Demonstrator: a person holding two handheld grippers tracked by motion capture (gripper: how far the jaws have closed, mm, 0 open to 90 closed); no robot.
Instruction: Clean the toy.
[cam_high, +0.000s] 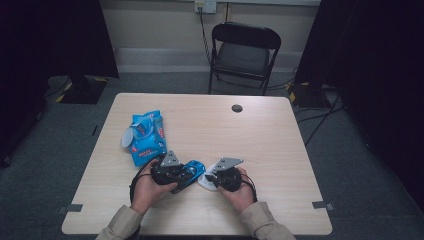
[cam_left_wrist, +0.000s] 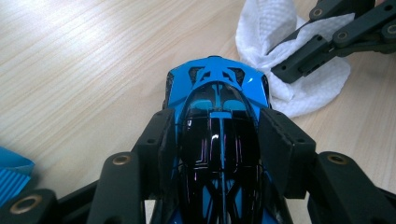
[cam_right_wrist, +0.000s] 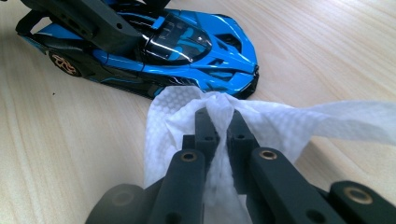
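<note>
Toy car (cam_right_wrist: 154, 51) wheel shows from the right hand-held gripper (cam_right_wrist: 219, 123) view.

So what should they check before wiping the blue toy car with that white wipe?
1. Left gripper holds the toy car by its sides: ok, the pads press on both flanks.
2. Right gripper has the white wipe pinched: ok, the jaws are shut on a fold of it.
3. Wipe is near the car: ok, it sits beside the car's nose; whether it touches is hard to tell.
4. Car rests flat on the table: ok in the right gripper view.
5. Blue wipe packet is out of the way: ok, it lies apart, to the left.
6. Wipe is damp enough: cannot tell.
</note>
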